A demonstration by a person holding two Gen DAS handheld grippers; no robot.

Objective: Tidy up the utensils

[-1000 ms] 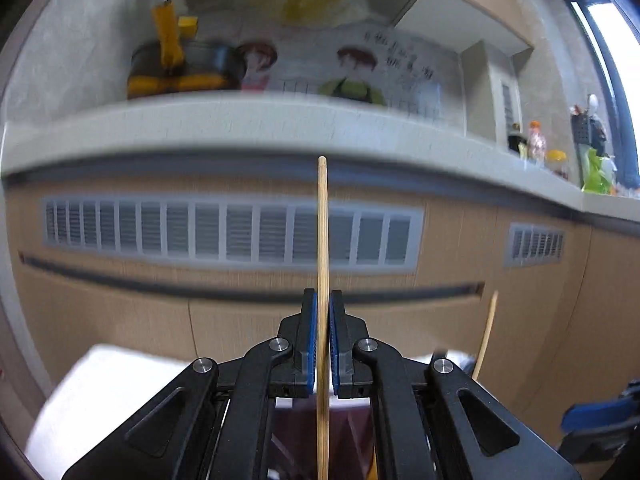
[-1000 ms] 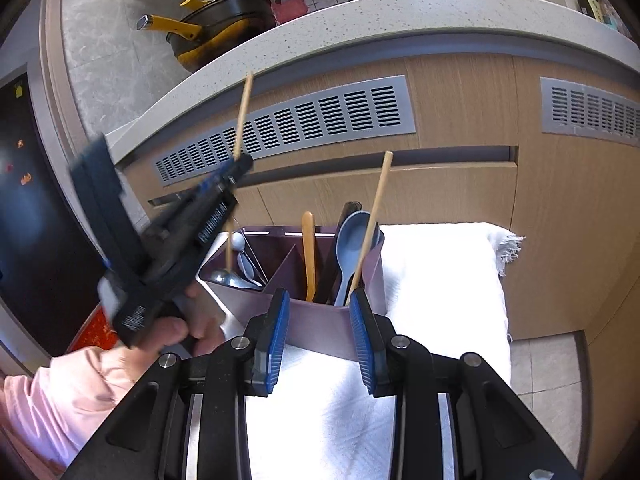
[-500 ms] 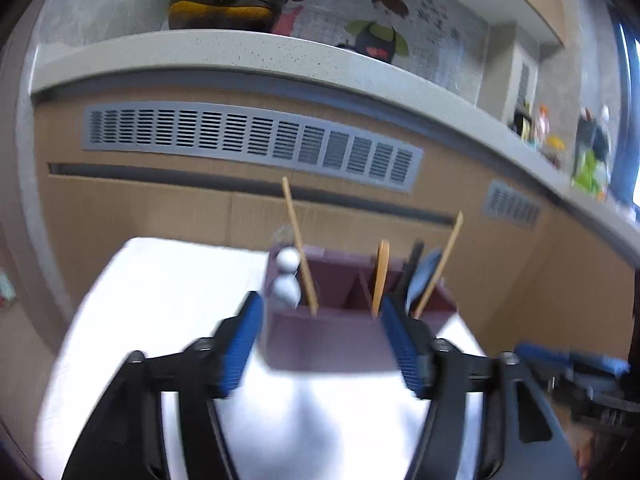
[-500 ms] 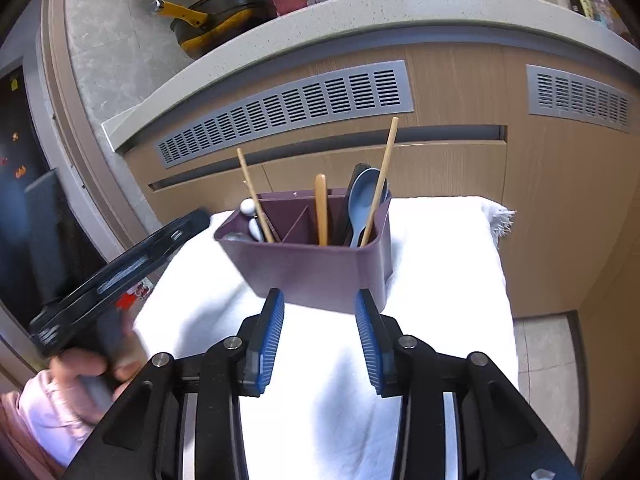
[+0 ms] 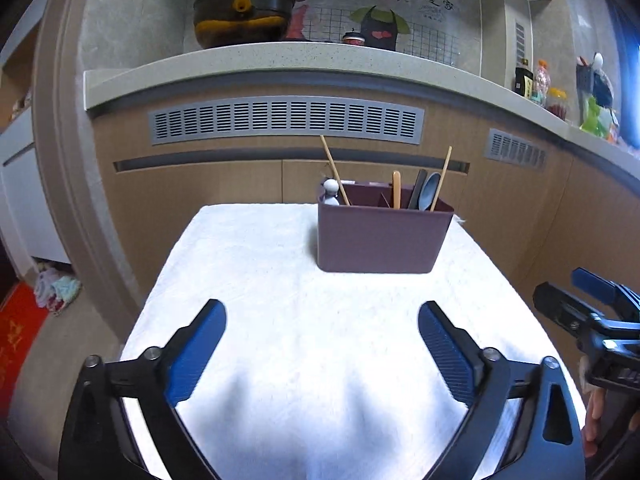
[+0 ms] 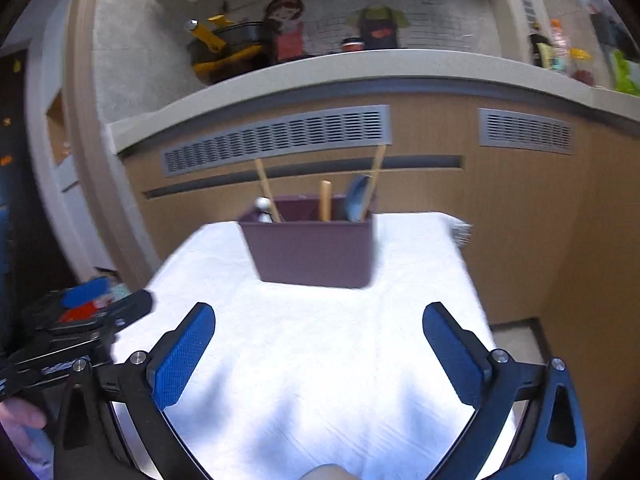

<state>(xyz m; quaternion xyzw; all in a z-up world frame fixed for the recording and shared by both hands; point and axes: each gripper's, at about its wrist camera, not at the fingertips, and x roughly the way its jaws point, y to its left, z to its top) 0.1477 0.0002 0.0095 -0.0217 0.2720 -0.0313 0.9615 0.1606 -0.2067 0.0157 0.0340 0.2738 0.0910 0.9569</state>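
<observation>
The maroon utensil caddy (image 5: 384,238) stands right of centre on the white cloth (image 5: 280,320), holding thin, stiff, light chopsticks (image 5: 335,172) best pinched mid-shaft. The left gripper (image 5: 322,344) and right gripper (image 6: 319,346) both gape wide, empty.

Overexposed white cloth (image 5: 304,320), fisheye-bent edges, right view motion-blurred

Left wrist view: low over the near end of the desk (image 5: 248,264), facing the caddy (image 5: 380,240) head-on from a little left, caddy well ahead. Right wrist view: likewise low and near, facing the same caddy (image 6: 312,254) from slightly right, somewhat blurred. Shared by both: caddy, white desk (image 6: 304,340), vented cabinet (image 5: 286,120) behind.
</observation>
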